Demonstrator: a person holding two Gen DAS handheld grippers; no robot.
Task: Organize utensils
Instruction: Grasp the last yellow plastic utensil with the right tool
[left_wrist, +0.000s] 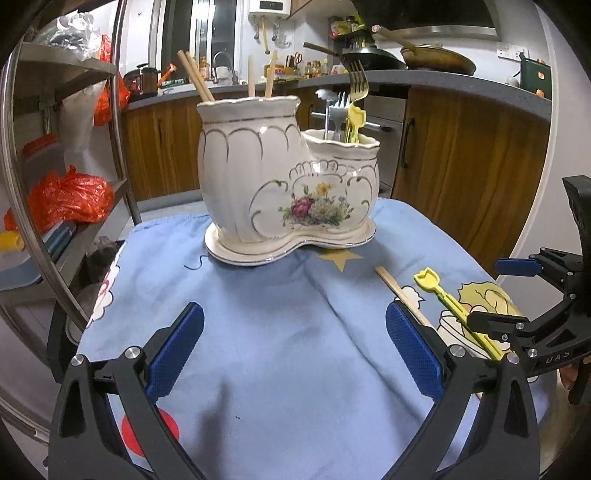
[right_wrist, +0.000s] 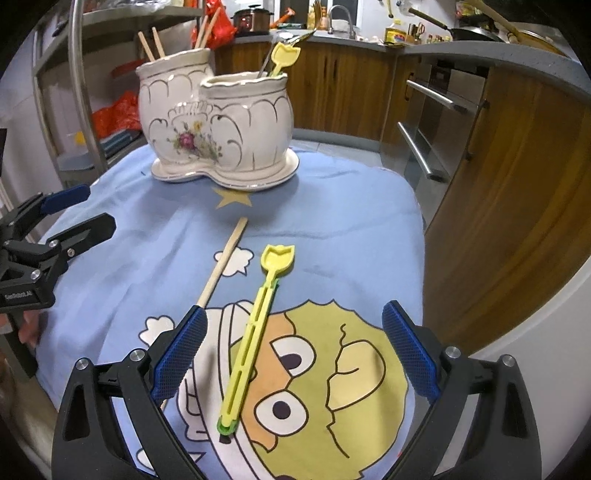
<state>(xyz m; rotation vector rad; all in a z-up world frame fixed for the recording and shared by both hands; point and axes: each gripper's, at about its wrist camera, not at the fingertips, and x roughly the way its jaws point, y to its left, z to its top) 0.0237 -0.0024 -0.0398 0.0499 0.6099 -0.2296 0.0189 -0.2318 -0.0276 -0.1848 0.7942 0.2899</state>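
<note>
The right gripper (right_wrist: 293, 354) has its blue-padded fingers (right_wrist: 179, 352) spread wide, holding nothing, one on each side of a yellow plastic utensil (right_wrist: 255, 332). It lies flat on the worktop's blue cartoon cloth (right_wrist: 332, 229): slim slotted handle, green end cap nearest the camera, tulip-shaped head pointing away. Just beside it, to its left, lies a single wooden chopstick (right_wrist: 223, 264). The left gripper (left_wrist: 295, 350) is likewise spread and empty above bare cloth. Beyond stands a white ceramic holder (left_wrist: 280, 177) with gilt lines and a flower print; its taller pot holds chopsticks (left_wrist: 195, 75), the lower one forks (left_wrist: 356, 83) and a matching yellow utensil.
</note>
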